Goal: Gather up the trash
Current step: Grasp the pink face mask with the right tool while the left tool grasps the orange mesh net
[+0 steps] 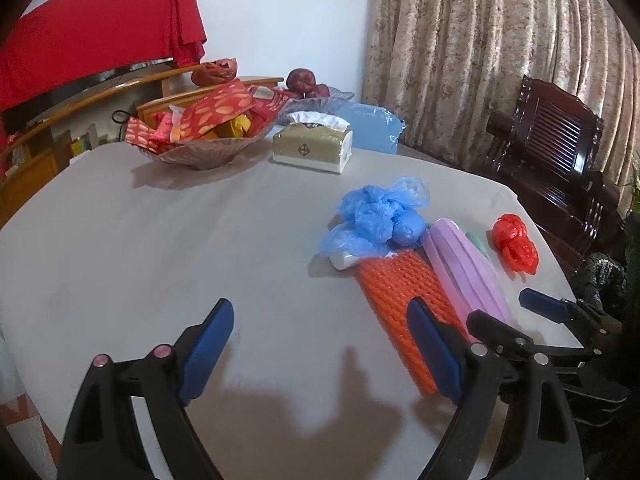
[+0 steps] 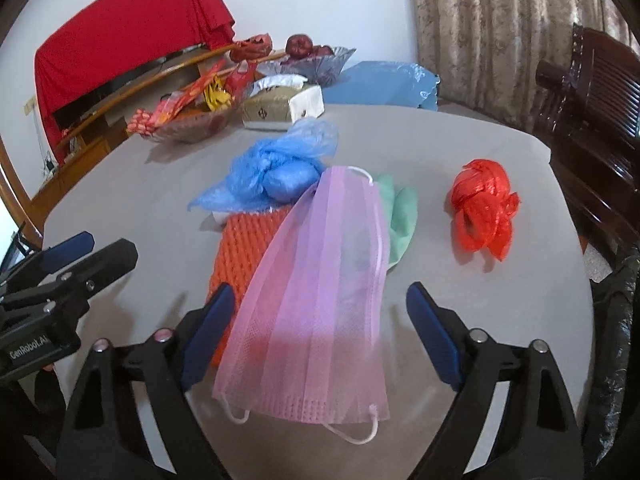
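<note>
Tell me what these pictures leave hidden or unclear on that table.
- White item: left view, mostly under the blue plastic bags; unidentifiable.
- Green piece: right view, largely covered by the pink face mask.
- Orange foam net: right view, its right side under the mask.
- Black bag: cut off at the right edge.

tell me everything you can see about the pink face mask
The pink face mask is a pleated, thin non-woven sheet with white ear loops at its corners. It lies flat and spread on the grey table, overlapping the orange foam net and a green cloth, between the open right gripper fingers, ungrasped.
</note>
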`<state>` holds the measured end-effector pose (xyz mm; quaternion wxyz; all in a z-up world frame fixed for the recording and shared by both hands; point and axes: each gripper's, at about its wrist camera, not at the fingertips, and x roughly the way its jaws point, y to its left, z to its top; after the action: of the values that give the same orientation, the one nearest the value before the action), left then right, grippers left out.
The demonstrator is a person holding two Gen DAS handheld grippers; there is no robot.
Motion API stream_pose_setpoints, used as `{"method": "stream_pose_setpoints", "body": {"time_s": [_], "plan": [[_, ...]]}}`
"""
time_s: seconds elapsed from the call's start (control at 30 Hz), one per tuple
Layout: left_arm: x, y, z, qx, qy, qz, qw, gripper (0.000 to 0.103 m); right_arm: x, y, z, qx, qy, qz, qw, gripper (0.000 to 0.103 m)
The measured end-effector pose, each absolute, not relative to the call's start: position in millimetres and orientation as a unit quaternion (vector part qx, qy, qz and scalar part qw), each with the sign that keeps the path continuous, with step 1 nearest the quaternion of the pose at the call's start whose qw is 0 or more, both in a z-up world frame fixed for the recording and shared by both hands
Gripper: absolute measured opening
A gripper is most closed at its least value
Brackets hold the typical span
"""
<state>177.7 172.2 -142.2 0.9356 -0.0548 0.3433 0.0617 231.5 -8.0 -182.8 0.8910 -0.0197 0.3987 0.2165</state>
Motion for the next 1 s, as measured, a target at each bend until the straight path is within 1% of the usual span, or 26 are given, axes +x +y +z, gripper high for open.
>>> {"method": "stream_pose_setpoints", "body": {"time_s": [0.03, 0.1, 0.17, 0.2, 0.27, 0.3, 0.33, 0.4, 0.43, 0.47, 0.8, 0.87, 0.9, 0.93, 1.0], "plan": [[179, 172, -144, -0.056, 0.345, 0.061, 0.935, 0.086, 232, -8, -184, -0.019, 0.401, 0.216, 0.89, 0.081], [181, 172, -146, -0.057, 0.348, 0.058, 0.934, 0.086, 235, -7, -188, -0.017, 0.41, 0.22, 0.885, 0.073], [182, 171, -148, -0.059, 0.351, 0.055, 0.933, 0.086, 237, -8, -191, -0.012, 0.42, 0.23, 0.878, 0.056], [182, 170, -148, -0.06, 0.351, 0.054, 0.933, 0.086, 237, -9, -190, -0.012, 0.42, 0.233, 0.877, 0.053], [184, 169, -149, -0.061, 0.353, 0.051, 0.932, 0.086, 237, -13, -187, -0.01, 0.413, 0.239, 0.879, 0.034], [184, 168, -149, -0.06, 0.353, 0.05, 0.932, 0.086, 237, -16, -185, -0.007, 0.411, 0.244, 0.878, 0.031], [184, 166, -149, -0.06, 0.353, 0.048, 0.932, 0.086, 236, -18, -183, -0.005, 0.41, 0.244, 0.879, 0.031], [186, 163, -149, -0.06, 0.354, 0.044, 0.932, 0.086, 234, -25, -177, -0.007, 0.402, 0.243, 0.883, 0.025], [187, 161, -149, -0.061, 0.356, 0.04, 0.932, 0.086, 233, -27, -175, -0.008, 0.399, 0.242, 0.884, 0.017], [188, 158, -150, -0.062, 0.359, 0.037, 0.931, 0.086, 233, -32, -172, -0.008, 0.396, 0.238, 0.887, 0.012], [204, 124, -171, -0.062, 0.392, 0.004, 0.918, 0.086, 223, -72, -163, 0.008, 0.39, 0.207, 0.897, 0.012], [210, 119, -176, -0.061, 0.399, -0.001, 0.915, 0.079, 221, -76, -162, 0.006, 0.389, 0.204, 0.898, 0.012], [213, 116, -180, -0.063, 0.407, -0.008, 0.911, 0.071, 220, -77, -162, 0.004, 0.388, 0.203, 0.899, 0.012], [215, 116, -182, -0.067, 0.412, -0.012, 0.909, 0.066, 221, -78, -162, 0.003, 0.389, 0.202, 0.899, 0.012], [219, 115, -187, -0.077, 0.422, -0.017, 0.903, 0.062, 222, -80, -164, 0.008, 0.391, 0.2, 0.898, 0.012]]}}
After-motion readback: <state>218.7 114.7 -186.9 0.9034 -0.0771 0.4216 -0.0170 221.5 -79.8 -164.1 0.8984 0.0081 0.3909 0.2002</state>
